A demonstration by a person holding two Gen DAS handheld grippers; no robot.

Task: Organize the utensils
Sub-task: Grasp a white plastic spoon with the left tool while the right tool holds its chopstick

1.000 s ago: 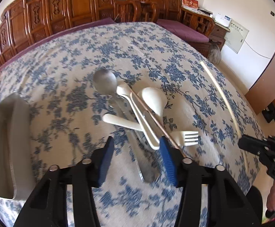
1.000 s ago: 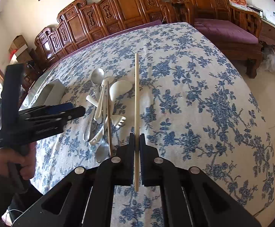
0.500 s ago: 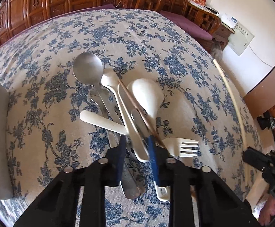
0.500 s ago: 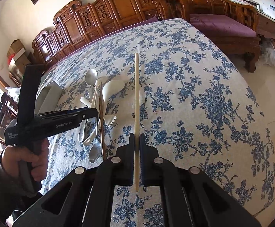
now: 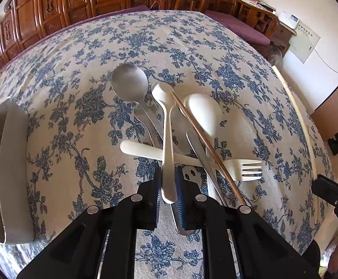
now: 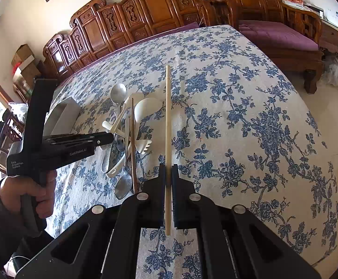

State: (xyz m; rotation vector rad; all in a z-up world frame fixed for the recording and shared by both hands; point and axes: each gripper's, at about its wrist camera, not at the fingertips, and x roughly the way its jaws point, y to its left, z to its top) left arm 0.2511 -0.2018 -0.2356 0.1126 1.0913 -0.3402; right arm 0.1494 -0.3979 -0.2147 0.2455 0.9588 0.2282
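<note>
A pile of utensils lies on the flowered tablecloth [image 5: 80, 107]: a steel spoon [image 5: 129, 83], a small cream spoon [image 5: 167, 139], a wide cream spoon [image 5: 204, 114], a cream fork [image 5: 243, 169], a brown chopstick [image 5: 201, 139] and a steel knife [image 5: 199, 148]. My left gripper [image 5: 168, 183] is shut on the small cream spoon's handle. My right gripper [image 6: 168, 174] is shut on a cream chopstick [image 6: 167, 121] and holds it above the table, right of the pile [image 6: 127, 125]. That chopstick also shows in the left wrist view [image 5: 301, 125].
A grey rectangular holder [image 5: 3, 167] stands at the left of the table; it also shows in the right wrist view [image 6: 62, 116]. Carved wooden chairs [image 6: 145, 7] line the far side. A purple-cushioned bench [image 6: 278, 34] stands at the right.
My left gripper moved down to the pile and closed from open onto the small cream spoon's handle. The right gripper stays shut on the cream chopstick, almost still.
</note>
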